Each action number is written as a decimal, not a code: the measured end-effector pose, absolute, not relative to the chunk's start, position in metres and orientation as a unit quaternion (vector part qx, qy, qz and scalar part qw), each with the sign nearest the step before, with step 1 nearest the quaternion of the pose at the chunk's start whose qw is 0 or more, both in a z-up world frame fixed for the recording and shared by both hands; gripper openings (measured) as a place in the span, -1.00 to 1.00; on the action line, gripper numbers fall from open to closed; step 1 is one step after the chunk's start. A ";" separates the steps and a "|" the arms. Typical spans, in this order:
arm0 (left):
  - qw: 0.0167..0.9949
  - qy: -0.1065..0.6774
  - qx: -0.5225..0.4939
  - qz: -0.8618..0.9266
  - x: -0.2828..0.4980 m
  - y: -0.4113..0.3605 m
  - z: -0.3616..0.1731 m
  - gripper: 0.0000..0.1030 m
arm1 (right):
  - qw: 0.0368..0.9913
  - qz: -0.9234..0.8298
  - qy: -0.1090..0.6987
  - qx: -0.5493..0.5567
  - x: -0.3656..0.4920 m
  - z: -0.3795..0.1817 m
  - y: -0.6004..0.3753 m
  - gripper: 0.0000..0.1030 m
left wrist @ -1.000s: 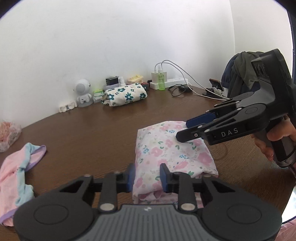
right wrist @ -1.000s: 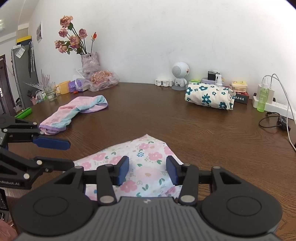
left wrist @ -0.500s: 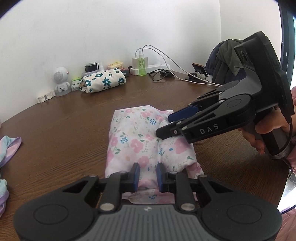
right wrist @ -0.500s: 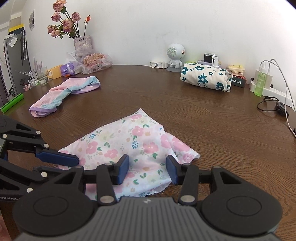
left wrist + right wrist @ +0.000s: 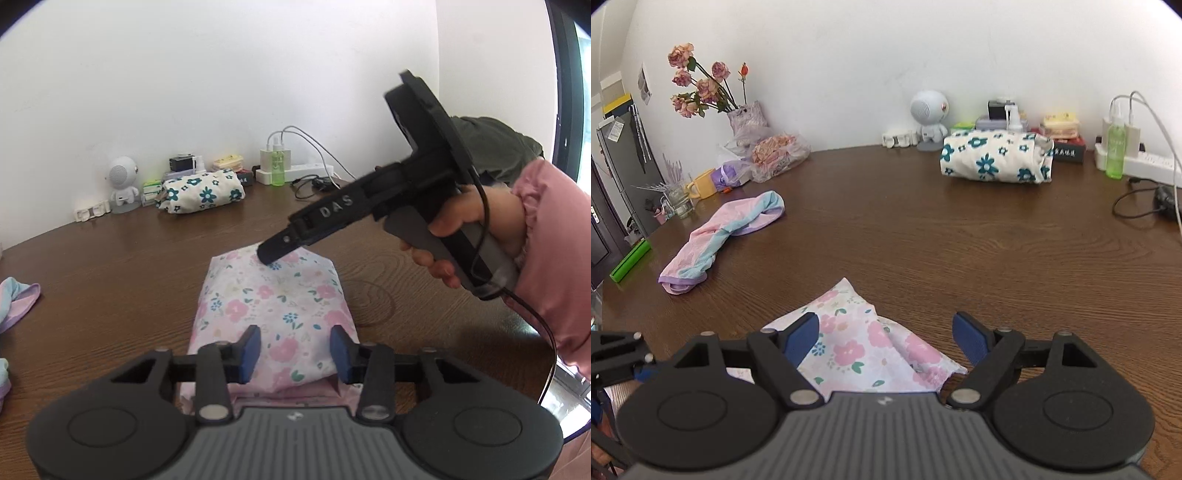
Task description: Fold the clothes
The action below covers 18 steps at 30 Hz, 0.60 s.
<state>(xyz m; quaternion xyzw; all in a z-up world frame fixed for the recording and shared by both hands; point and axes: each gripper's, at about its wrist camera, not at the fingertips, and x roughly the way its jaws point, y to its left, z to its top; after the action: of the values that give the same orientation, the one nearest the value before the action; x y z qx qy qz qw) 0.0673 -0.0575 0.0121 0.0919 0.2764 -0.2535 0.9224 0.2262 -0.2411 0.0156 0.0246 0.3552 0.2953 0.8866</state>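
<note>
A folded pink floral cloth (image 5: 273,306) lies on the brown table (image 5: 129,266) straight ahead of my left gripper (image 5: 295,354). Its jaws are opening, blue pads apart above the cloth's near end and not pressing it. My right gripper (image 5: 271,254), held by a hand in a pink sleeve, hovers with its tips over the cloth's far end. In the right wrist view this gripper (image 5: 886,338) has its jaws opening wide over a corner of the floral cloth (image 5: 864,347), gripping nothing.
A crumpled pink and blue garment (image 5: 724,236) lies at the left of the table. A folded white bundle with teal flowers (image 5: 997,158) sits by the wall beside a small robot figure (image 5: 929,118), a green bottle (image 5: 1115,151) and cables. A vase of flowers (image 5: 746,118) stands far left.
Both pairs of jaws have opened. The left let go of the cloth's near edge. The right gripper moved from the cloth's right side to its far end.
</note>
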 end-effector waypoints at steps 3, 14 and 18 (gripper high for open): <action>0.913 0.298 0.113 -0.254 0.071 -0.061 0.003 -0.57 | 0.873 0.298 0.385 0.027 0.236 0.007 -0.237 0.15; 0.913 0.329 0.134 -0.202 0.098 -0.023 -0.001 -0.59 | 0.861 0.286 0.420 0.031 0.166 0.012 -0.253 -0.50; 0.913 0.329 0.136 -0.199 0.108 -0.020 0.000 -0.63 | 0.871 0.269 0.409 0.036 0.133 0.009 -0.246 -0.50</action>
<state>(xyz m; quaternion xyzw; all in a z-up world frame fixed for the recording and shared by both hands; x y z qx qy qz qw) 0.1080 -0.0199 0.0003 0.1361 0.3291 -0.1986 0.9131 0.1333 -0.2463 0.0094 0.0365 0.4094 0.2687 0.8711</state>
